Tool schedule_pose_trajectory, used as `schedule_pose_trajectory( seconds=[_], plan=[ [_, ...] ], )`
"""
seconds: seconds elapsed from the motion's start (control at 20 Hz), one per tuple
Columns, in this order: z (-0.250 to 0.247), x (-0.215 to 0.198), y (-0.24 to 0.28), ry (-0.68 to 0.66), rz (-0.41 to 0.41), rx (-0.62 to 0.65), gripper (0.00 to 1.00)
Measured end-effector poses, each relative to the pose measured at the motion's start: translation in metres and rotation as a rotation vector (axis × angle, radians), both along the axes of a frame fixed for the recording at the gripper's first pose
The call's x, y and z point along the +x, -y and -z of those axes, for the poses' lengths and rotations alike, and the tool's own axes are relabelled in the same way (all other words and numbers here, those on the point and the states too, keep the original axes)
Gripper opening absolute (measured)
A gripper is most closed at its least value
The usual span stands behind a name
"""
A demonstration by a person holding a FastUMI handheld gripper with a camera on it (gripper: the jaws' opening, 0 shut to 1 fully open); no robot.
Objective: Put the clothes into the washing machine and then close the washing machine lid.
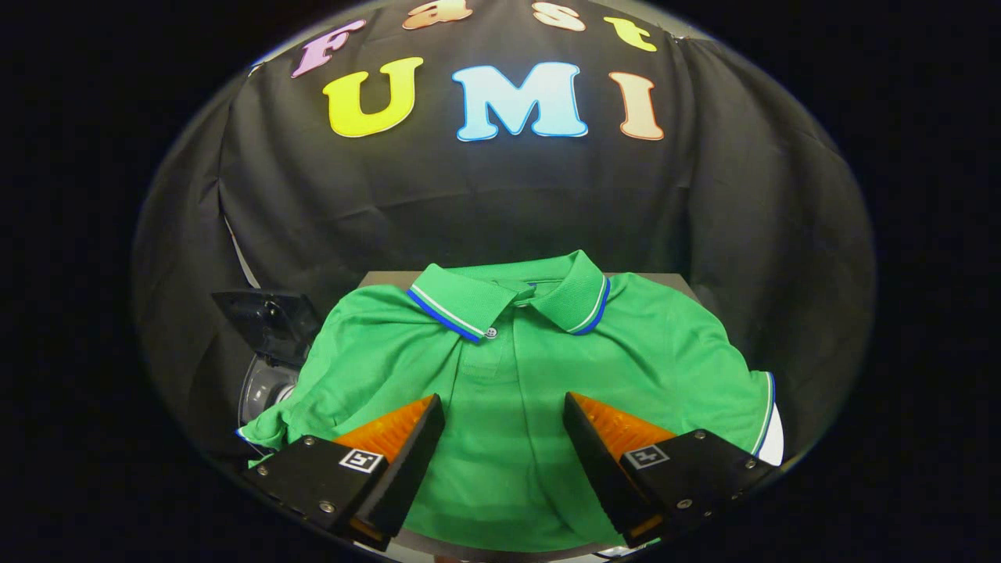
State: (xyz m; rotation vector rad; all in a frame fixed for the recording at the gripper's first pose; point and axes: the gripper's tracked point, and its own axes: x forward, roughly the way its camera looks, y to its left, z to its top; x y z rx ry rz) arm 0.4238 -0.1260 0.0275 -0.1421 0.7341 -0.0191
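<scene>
Between and beyond the spread fingers lies the green polo shirt (pixel 516 367), laid flat with its collar away from the gripper (pixel 504 426), which hangs released above the chest cloth (a likely spot to pinch). Left of the fingers, the washing machine (pixel 270 375) stands partly hidden by a sleeve, its lid (pixel 270 320) apparently raised.

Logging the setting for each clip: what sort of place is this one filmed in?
Likely a staged recording booth, not a real laundry room. A black cloth wall hangs behind, a green polo shirt lies spread on a small table, and a washing machine sits beside it. The gripper is open above the shirt.
</scene>
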Motion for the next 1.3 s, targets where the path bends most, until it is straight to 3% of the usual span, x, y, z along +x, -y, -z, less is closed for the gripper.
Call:
schedule_pose_trajectory(
  seconds=[0.3,0.4,0.45,0.6,0.7,1.3],
  plan=[
    [0.001,0.003,0.001,0.007,0.014,-0.002,0.96],
    [-0.002,0.004,0.005,0.021,0.041,0.0,0.87],
    [-0.002,0.008,0.007,0.029,0.054,0.0,0.79],
    [0.0,0.007,0.0,0.038,0.026,-0.011,0.09],
    [-0.001,0.006,0.002,0.028,0.029,-0.014,0.01],
    [-0.039,0.007,-0.009,0.083,0.06,-0.093,0.0]
  ],
)
